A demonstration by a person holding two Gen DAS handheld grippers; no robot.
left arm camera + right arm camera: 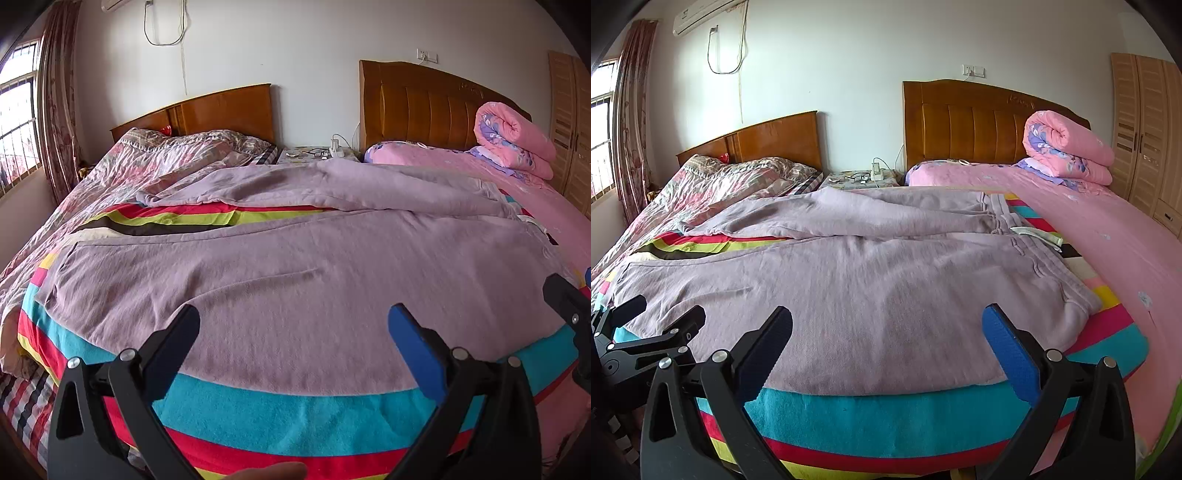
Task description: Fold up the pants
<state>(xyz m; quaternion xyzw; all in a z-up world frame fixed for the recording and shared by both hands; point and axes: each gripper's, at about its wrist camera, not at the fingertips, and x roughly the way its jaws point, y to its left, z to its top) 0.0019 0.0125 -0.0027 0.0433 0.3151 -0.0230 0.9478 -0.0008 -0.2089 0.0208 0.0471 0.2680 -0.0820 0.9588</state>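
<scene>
Light purple pants (280, 266) lie spread across a striped multicolour blanket (280, 413) on the bed, waistband to the right (1034, 236), legs running left, the far leg rumpled. My left gripper (293, 325) is open and empty, hovering over the near leg by the blanket's front edge. My right gripper (886, 325) is open and empty, over the near edge of the pants closer to the waist. The left gripper shows at the left edge of the right wrist view (657, 314); the right gripper's finger (569, 302) shows at the right edge of the left wrist view.
A pink sheet (1108, 229) with a rolled pink quilt (1067, 151) lies on the right. A patterned quilt (713, 184) covers the left bed. A nightstand (857, 177) with glasses and a charger stands between wooden headboards. A wardrobe (1148, 122) stands far right, a window (14, 122) left.
</scene>
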